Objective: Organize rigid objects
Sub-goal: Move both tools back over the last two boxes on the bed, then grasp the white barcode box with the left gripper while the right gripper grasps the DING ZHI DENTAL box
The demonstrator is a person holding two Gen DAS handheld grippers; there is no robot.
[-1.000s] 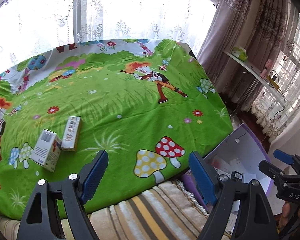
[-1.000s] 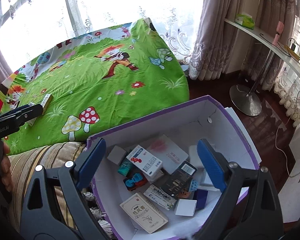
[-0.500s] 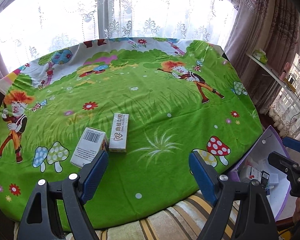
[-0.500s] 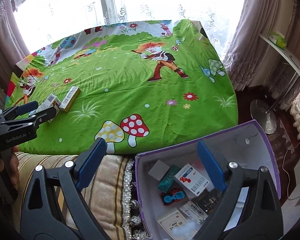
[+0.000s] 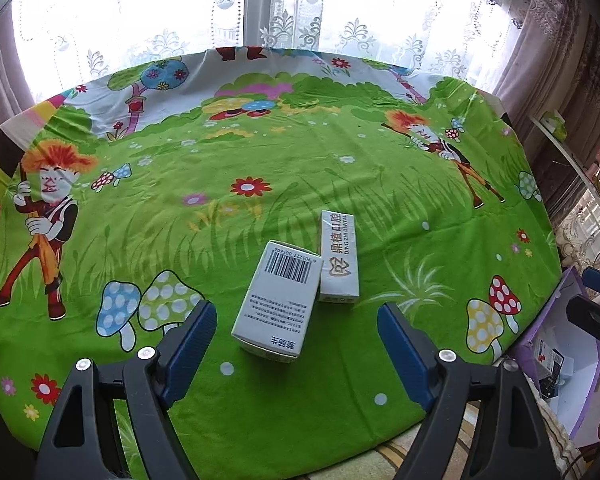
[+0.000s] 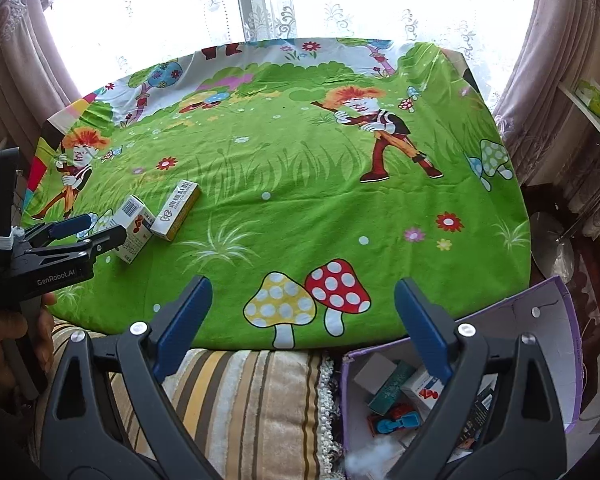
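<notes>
Two small cartons lie side by side on the green cartoon tablecloth [image 5: 340,168]: a white barcode box [image 5: 278,300] and a slimmer dental box [image 5: 338,258]. My left gripper [image 5: 296,334] hangs open just short of the barcode box, its blue pads apart and empty. In the right wrist view the same boxes, barcode [image 6: 134,226] and dental [image 6: 178,210], lie at the left with the left gripper [image 6: 86,230] beside them. My right gripper [image 6: 302,320] stands open and empty over the cloth's near edge, above the mushroom print.
A purple-walled white box [image 6: 556,312] holding several small cartons stands off the table's near right corner, also seen as a purple box [image 5: 564,304] in the left view. A striped cushion [image 6: 252,400] runs along the near edge. Curtains and a shelf [image 6: 588,96] stand at the right.
Both grippers have swung left from the purple box over the tablecloth. The two cartons now lie centred ahead of the left gripper and look larger. Both stayed open.
</notes>
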